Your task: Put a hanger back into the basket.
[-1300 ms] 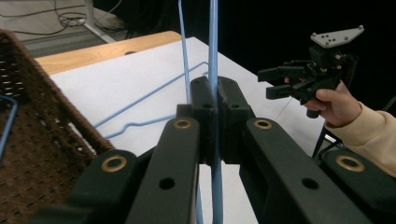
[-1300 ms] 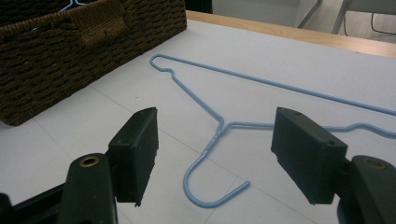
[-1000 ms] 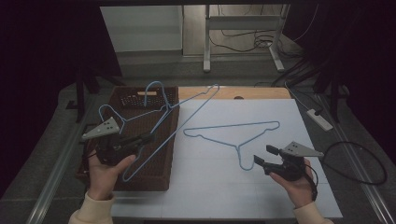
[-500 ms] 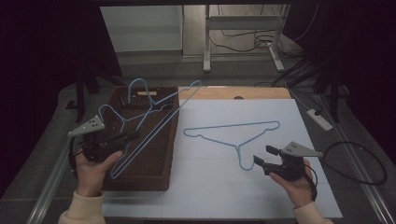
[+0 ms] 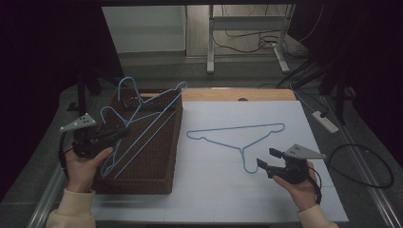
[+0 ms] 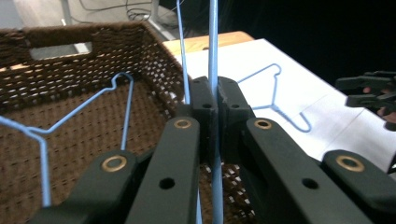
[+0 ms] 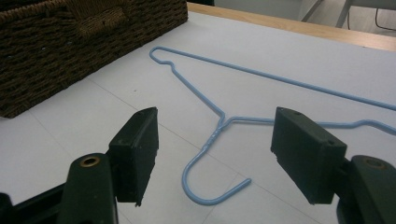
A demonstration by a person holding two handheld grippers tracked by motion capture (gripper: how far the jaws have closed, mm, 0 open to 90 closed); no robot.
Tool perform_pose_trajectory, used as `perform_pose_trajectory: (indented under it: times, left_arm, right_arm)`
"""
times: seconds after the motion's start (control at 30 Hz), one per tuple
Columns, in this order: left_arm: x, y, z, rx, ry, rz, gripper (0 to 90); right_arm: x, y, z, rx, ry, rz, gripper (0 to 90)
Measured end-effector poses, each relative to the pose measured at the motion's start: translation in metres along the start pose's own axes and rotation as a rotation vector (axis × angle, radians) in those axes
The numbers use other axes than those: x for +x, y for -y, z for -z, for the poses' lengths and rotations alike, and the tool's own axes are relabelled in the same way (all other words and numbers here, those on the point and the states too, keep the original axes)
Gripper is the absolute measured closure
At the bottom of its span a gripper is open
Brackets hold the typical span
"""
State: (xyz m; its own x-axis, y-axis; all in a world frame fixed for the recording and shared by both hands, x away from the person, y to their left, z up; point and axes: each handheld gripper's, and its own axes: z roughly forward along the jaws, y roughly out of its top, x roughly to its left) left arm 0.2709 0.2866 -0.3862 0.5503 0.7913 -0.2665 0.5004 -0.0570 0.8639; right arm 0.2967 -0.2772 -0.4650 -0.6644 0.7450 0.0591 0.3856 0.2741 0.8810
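My left gripper (image 5: 124,131) is shut on a blue wire hanger (image 5: 157,110), which slants over the brown wicker basket (image 5: 159,161). In the left gripper view the wire (image 6: 213,56) runs up between the closed jaws, and more of this hanger's wire (image 6: 88,100) hangs inside the basket (image 6: 84,44). A second blue hanger (image 5: 233,128) lies flat on the white sheet (image 5: 285,199), hook toward me. My right gripper (image 5: 266,159) rests open just right of that hook. In the right gripper view the hook (image 7: 205,198) lies between and ahead of my right gripper's (image 7: 219,154) wide-apart jaws, untouched.
The basket (image 7: 70,42) stands along the sheet's left edge. A wooden table strip (image 5: 228,95) shows behind the sheet. A white power strip (image 5: 325,121) and a looped black cable (image 5: 363,166) lie to the right. A metal stand (image 5: 209,42) rises at the back.
My left hand has carried its hanger leftward, from over the sheet's edge to above the basket. The right gripper and the flat hanger have stayed still.
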Motion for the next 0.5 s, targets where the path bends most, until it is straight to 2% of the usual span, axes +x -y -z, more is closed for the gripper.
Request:
perform_pose_trajectory:
  times: [0.5]
  left_arm:
    - [0.027, 0.004, -0.007, 0.055, -0.048, 0.031, 87.1]
  right_arm:
    - [0.0, 0.001, -0.002, 0.007, -0.004, -0.003, 32.5]
